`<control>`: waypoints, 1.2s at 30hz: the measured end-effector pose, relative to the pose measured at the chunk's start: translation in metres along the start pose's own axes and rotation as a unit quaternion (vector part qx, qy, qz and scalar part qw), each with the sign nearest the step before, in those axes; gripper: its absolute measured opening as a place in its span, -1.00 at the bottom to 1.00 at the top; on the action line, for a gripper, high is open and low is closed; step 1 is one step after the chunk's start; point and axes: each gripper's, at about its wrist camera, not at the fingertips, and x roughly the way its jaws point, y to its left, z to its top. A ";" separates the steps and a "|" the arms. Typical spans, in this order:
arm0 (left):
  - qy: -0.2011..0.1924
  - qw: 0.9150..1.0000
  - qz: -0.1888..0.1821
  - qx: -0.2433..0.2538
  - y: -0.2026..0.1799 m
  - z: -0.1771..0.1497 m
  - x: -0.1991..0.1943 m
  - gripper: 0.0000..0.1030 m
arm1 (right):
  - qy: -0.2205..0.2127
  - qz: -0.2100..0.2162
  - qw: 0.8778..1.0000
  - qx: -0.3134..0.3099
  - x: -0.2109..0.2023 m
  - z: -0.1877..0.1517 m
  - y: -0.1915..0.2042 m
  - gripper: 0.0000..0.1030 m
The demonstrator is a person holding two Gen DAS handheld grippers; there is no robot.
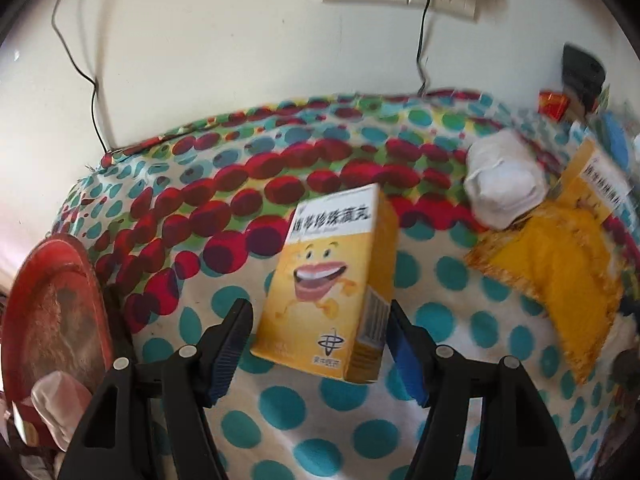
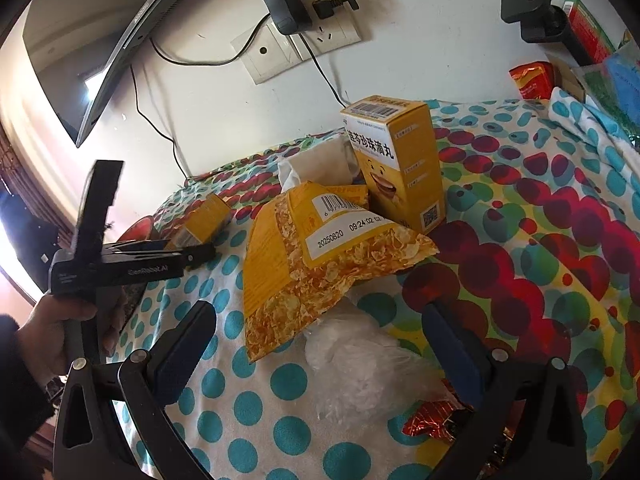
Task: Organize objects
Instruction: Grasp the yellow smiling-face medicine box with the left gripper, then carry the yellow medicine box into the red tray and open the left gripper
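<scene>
Lying flat on a polka-dot cloth [image 1: 404, 276], a yellow carton [image 1: 326, 280] with a cartoon face sits between the fingers of the left gripper [image 1: 320, 350]. The jaws stand apart: a clear gap separates the left pad from the carton, while the right pad sits just beside its barcoded side, contact uncertain. A red tray [image 1: 52, 304] lies at the cloth's left edge. The right gripper [image 2: 320, 354], jaws wide apart and empty, hovers above a crumpled clear plastic bag [image 2: 360, 364]. Beyond it lies a yellow snack bag [image 2: 320, 264], with a second yellow carton [image 2: 404, 168] upright behind, touching it. White wall sockets [image 2: 296, 48] hold a black charger [image 2: 284, 8].
</scene>
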 end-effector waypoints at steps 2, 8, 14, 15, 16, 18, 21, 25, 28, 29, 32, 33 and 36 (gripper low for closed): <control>0.001 1.000 0.000 0.006 0.000 0.000 0.003 0.32 | 0.002 0.002 1.000 0.002 0.001 0.000 0.000 1.00; -0.002 1.000 -0.020 0.000 0.000 0.002 0.008 0.32 | 0.008 0.007 1.000 0.005 0.005 0.001 0.000 1.00; -0.009 0.999 -0.051 -0.014 0.000 -0.001 0.010 0.32 | 0.013 0.009 1.000 0.010 0.007 0.002 -0.002 1.00; -0.010 0.999 -0.052 -0.015 -0.001 -0.002 0.010 0.31 | 0.013 0.009 1.000 0.010 0.007 0.002 -0.002 1.00; -0.013 0.998 -0.052 -0.018 -0.001 -0.002 0.010 0.23 | 0.014 0.010 1.000 0.009 0.007 0.002 -0.002 1.00; -0.022 0.998 -0.049 -0.023 -0.002 -0.002 0.009 0.04 | 0.014 0.010 1.000 0.010 0.008 0.002 -0.002 1.00; -0.026 0.998 -0.042 -0.035 -0.002 -0.001 0.009 0.02 | 0.015 0.010 1.000 0.009 0.008 0.003 -0.002 1.00; -0.039 0.999 -0.013 -0.028 -0.009 -0.003 0.005 0.00 | 0.015 0.010 1.000 0.009 0.008 0.003 -0.002 1.00; -0.056 0.998 0.021 -0.029 -0.012 -0.003 -0.004 0.00 | 0.015 0.010 1.000 0.010 0.008 0.003 -0.002 1.00; -0.063 0.997 0.036 -0.032 -0.013 -0.003 -0.009 0.00 | 0.015 0.010 1.000 0.010 0.008 0.003 -0.002 1.00; -0.076 0.994 0.070 -0.040 -0.010 -0.002 -0.024 0.00 | 0.017 0.010 1.000 0.010 0.009 0.003 -0.002 1.00; -0.078 0.993 0.080 -0.044 -0.007 -0.002 -0.028 0.00 | 0.017 0.010 1.000 0.011 0.008 0.004 -0.002 1.00; -0.087 0.989 0.105 -0.056 0.005 -0.004 -0.041 0.00 | 0.018 0.010 1.000 0.011 0.010 0.001 -0.002 1.00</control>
